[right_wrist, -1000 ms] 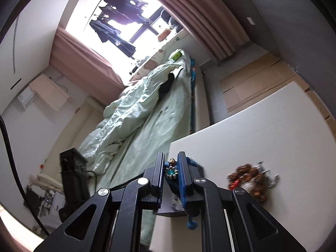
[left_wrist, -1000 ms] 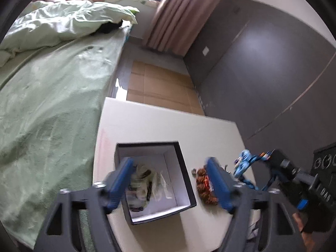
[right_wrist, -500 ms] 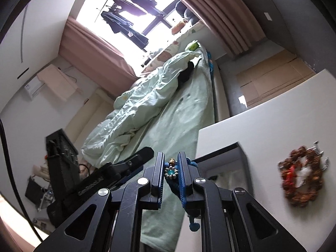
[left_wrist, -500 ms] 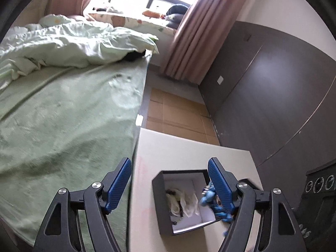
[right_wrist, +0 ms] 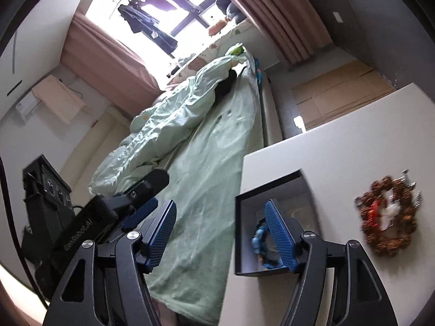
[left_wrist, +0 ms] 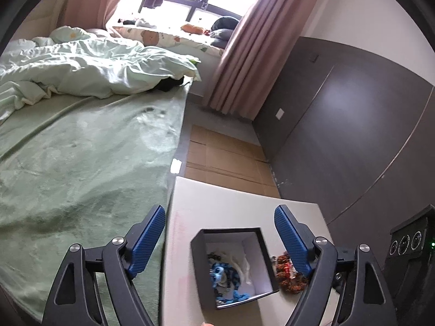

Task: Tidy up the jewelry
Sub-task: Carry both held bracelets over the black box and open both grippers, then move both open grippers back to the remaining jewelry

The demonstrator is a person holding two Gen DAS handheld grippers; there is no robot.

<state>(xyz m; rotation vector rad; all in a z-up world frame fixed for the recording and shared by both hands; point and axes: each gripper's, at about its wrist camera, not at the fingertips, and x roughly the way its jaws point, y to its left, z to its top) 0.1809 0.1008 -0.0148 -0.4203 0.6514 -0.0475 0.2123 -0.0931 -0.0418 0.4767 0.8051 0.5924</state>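
Observation:
A dark open box [left_wrist: 199,269] with a white inside stands on the white table [left_wrist: 217,206]. A blue bead bracelet [left_wrist: 227,274] lies in it on pale jewelry; it also shows in the right wrist view [right_wrist: 261,240]. A brown bead bracelet [left_wrist: 288,277] lies on the table right of the box [right_wrist: 239,233], seen too in the right wrist view [right_wrist: 388,217]. My left gripper [left_wrist: 220,241] is open and empty above the box. My right gripper [right_wrist: 223,233] is open and empty at the box's left edge.
A bed with a green blanket [left_wrist: 81,157] runs along the table's left edge. A dark wall panel [left_wrist: 353,135] stands to the right. Cardboard sheets [left_wrist: 225,157] lie on the floor beyond the table. A black device [left_wrist: 410,241] sits at the right.
My right gripper has opened and let go of the blue bracelet, which now lies in the box. My left gripper has drawn back and tilted up, still open.

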